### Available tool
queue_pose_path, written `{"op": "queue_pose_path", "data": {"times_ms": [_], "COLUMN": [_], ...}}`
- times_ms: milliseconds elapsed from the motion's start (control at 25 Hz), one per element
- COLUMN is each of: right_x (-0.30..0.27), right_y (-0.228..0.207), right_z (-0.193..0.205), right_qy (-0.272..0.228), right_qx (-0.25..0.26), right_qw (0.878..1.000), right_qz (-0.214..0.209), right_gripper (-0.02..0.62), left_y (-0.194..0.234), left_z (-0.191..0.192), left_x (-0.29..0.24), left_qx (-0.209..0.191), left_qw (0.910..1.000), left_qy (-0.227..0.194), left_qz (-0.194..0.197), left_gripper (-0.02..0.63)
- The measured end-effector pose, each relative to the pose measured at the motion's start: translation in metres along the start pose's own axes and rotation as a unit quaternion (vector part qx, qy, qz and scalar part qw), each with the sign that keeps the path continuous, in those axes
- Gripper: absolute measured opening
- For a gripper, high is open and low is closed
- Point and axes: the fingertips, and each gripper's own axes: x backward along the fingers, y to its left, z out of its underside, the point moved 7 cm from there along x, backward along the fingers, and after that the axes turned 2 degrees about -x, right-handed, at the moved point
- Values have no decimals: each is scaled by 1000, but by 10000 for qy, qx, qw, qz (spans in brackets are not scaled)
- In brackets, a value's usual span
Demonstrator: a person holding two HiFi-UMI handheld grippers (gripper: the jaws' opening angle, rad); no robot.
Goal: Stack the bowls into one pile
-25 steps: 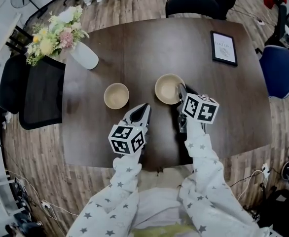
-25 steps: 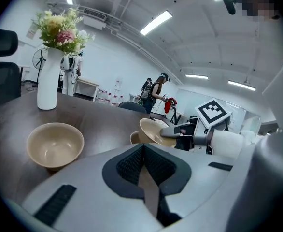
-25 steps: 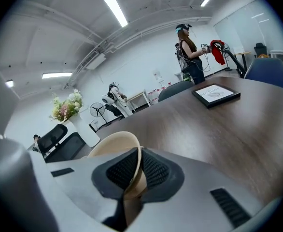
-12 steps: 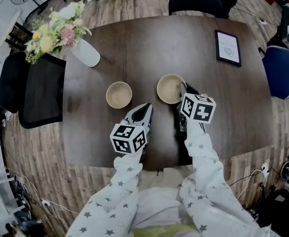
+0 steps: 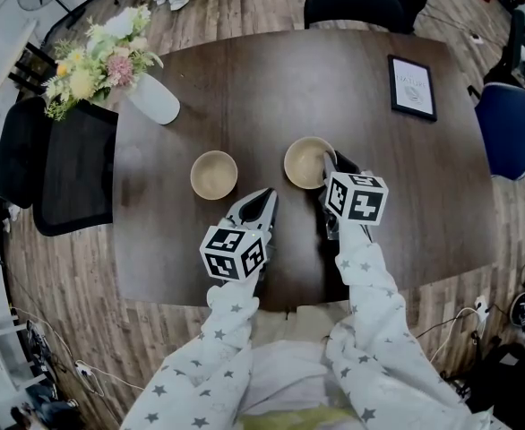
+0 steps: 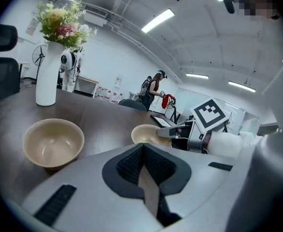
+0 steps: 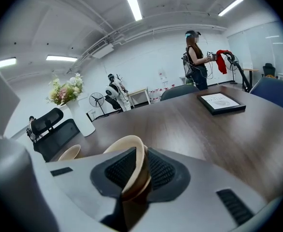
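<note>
the right gripper (image 5: 328,161) clamps the near rim of the right bowl (image 5: 305,161) on the table (image 5: 271,88), a seemingly shallow bite that could slip or swing when carried to the left bowl (image 5: 213,174) nearby; the left gripper (image 5: 264,195) hangs closed, empty.

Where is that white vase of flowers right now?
In the head view, the white vase stands near the table's far left corner, beyond the left bowl and beside a black chair.

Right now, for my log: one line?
left gripper shut, empty | right gripper on rim of right bowl, jaws just easing open | left bowl apart
</note>
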Motion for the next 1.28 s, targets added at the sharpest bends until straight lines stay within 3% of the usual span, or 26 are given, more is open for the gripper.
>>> {"op": "queue_pose_path", "data": {"times_ms": [200, 560, 720, 840, 960, 1280], "right_x": [0, 5, 6, 5, 13, 34], "right_y": [4, 1, 6, 12, 13, 19], "right_z": [-2, -6, -9, -12, -14, -12], "right_qy": [-138, -218, -139, -113, -137, -11], "right_qx": [73, -27, 48, 280, 388, 447], "right_qw": [9999, 9998, 9997, 9991, 9982, 9941], "right_qz": [-73, -40, -189, -295, -425, -988], "right_gripper": [152, 169, 156, 80, 48, 29], "left_y": [1, 2, 4, 6, -1, -29], "left_z": [0, -4, -9, -11, -11, -7], "left_x": [-1, -2, -1, 0, 4, 19], "left_qx": [15, 29, 34, 40, 43, 77], "left_qw": [10000, 9999, 9996, 9994, 9991, 9969], "left_qy": [-27, -141, -247, -315, -382, -608], "left_qz": [-20, -64, -98, -131, -193, -490], "left_gripper": [26, 26, 26, 25, 26, 26]}}
